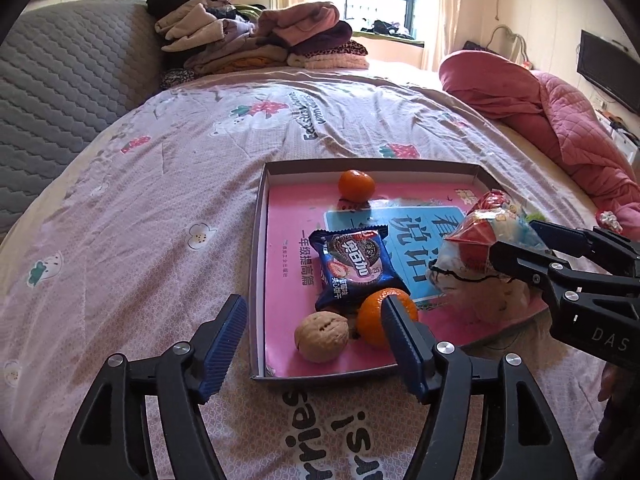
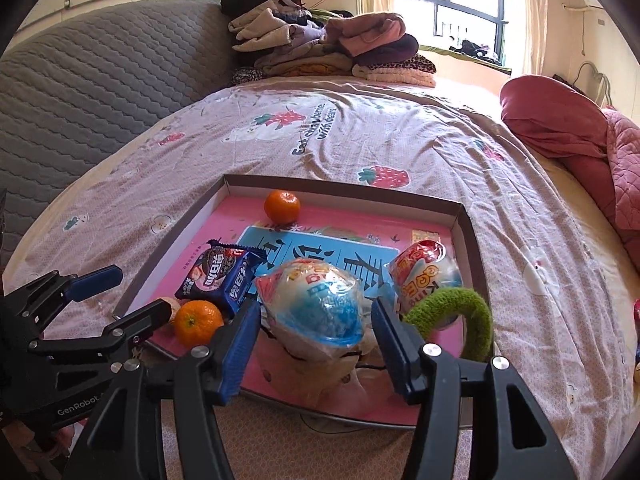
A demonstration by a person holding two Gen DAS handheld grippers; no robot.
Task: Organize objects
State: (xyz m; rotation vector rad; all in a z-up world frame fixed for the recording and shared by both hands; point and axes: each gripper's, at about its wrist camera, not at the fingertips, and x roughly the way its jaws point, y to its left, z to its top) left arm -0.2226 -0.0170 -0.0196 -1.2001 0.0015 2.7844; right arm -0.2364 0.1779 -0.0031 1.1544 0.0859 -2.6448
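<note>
A shallow cardboard tray (image 1: 256,264) (image 2: 470,248) with a pink book inside lies on the bed. It holds a far tangerine (image 1: 356,186) (image 2: 282,206), a blue cookie packet (image 1: 354,268) (image 2: 220,276), a walnut (image 1: 321,336), a near tangerine (image 1: 376,316) (image 2: 198,322), two wrapped egg-shaped toys (image 2: 316,300) (image 2: 426,272) and a green fuzzy ring (image 2: 476,312). My left gripper (image 1: 314,344) is open over the tray's near left corner, by the walnut. My right gripper (image 2: 316,344) is open, its pads either side of the nearer egg toy (image 1: 480,236), not pressing it.
The bed has a pink strawberry-print sheet (image 1: 160,200). A pile of folded clothes (image 1: 256,40) lies at the far end by a grey quilted headboard (image 1: 60,92). A red quilt (image 1: 560,120) lies at the right.
</note>
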